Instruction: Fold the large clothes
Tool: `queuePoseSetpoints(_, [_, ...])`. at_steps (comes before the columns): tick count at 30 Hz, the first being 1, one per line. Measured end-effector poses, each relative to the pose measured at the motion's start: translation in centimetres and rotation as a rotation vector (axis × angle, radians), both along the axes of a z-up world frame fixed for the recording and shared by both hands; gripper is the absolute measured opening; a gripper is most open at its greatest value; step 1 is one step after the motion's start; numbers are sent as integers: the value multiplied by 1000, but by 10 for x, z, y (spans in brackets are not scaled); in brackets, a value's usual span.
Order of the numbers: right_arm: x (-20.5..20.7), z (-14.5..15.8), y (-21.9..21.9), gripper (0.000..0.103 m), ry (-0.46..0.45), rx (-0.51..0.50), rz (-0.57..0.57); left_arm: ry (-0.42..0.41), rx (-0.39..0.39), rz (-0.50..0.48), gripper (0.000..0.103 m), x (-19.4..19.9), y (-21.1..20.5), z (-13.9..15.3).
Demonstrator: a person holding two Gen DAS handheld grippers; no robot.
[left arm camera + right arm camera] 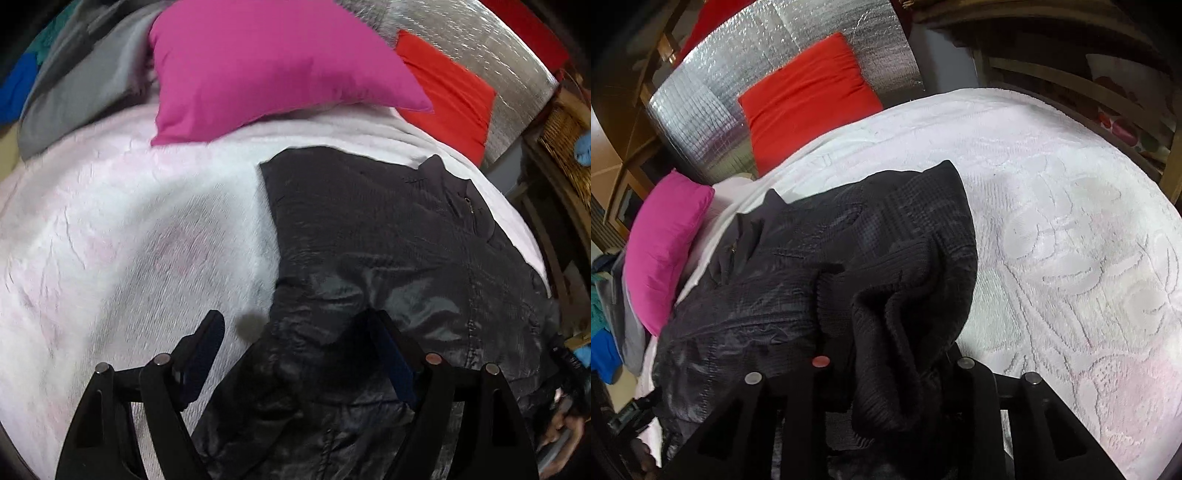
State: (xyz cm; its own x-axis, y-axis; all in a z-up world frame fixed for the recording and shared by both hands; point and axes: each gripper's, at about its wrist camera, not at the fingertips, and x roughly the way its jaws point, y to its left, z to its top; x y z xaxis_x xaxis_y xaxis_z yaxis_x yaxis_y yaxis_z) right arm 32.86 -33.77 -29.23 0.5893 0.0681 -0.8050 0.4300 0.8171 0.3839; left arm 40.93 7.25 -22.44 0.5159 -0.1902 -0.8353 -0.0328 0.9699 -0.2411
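Left gripper fingers spread over black jacket; right gripper clenched on jacket's ribbed cuff (bunched).

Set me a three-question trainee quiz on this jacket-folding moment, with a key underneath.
1. True or false: the left hand-held gripper has its fingers spread apart over the black jacket.
2. Which cushion lies nearest the jacket's collar? A) the pink cushion B) the red cushion C) a green cushion
3. Fill in: the right hand-held gripper is shut on the jacket's ribbed ______.

Key
1. True. Neither finger presses the fabric between them.
2. B. In the left wrist view the collar points toward the red cushion, which leans on the silver foil panel.
3. Knit edge, bunched between the fingers above the white bedspread.
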Motion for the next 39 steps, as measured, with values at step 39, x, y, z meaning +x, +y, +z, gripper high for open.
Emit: queuePoseSetpoints(39, [-55, 14, 0, 68, 35, 135, 10, -215, 231, -167, 71, -61, -54, 37])
